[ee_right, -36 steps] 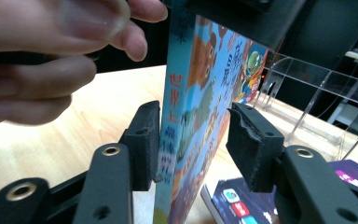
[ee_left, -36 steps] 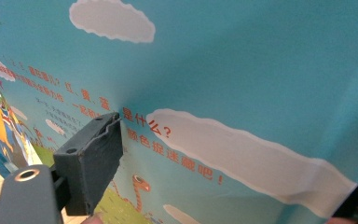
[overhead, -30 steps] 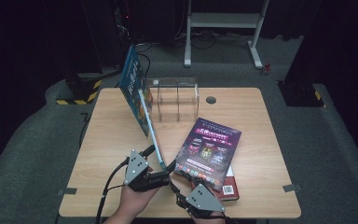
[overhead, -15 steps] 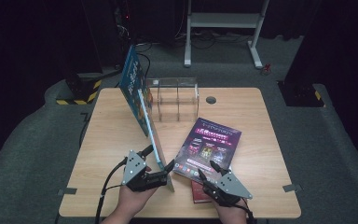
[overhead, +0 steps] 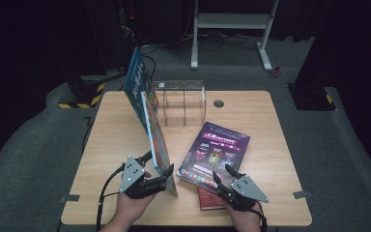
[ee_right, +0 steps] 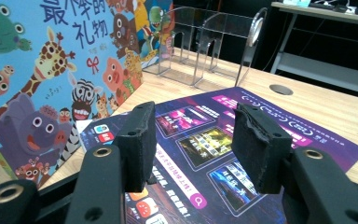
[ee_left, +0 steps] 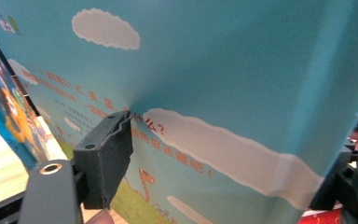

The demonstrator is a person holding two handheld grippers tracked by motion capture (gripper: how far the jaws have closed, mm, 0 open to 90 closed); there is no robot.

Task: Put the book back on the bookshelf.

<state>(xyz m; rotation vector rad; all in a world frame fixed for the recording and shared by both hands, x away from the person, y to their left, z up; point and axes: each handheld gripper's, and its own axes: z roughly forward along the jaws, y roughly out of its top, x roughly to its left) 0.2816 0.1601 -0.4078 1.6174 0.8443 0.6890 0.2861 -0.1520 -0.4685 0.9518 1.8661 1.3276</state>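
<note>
A large picture book (overhead: pixel 147 113) with a teal cover (ee_left: pixel 242 70) stands tilted on its edge at the table's left. My left gripper (overhead: pixel 158 163) has its near corner between the jaws, which have just been closing. One pad (ee_left: pixel 114 140) presses a crease into the cover. A purple book (overhead: pixel 217 150) lies flat at centre right, over a red book (overhead: pixel 207 199). My right gripper (overhead: pixel 222 172) hovers open above the purple book's near edge (ee_right: pixel 279 121), nothing between its pads (ee_right: pixel 140 140).
A clear acrylic rack (overhead: pixel 183 99) with upright dividers stands at the table's back, just right of the picture book. A round cable hole (overhead: pixel 218 103) lies beside it. The wooden table (overhead: pixel 265 125) is bare at the right. Behind it stands a white frame on the floor.
My right gripper has moved to the right along the table's near edge, coming to the purple book's near end. The left hand and the standing book have stayed put.
</note>
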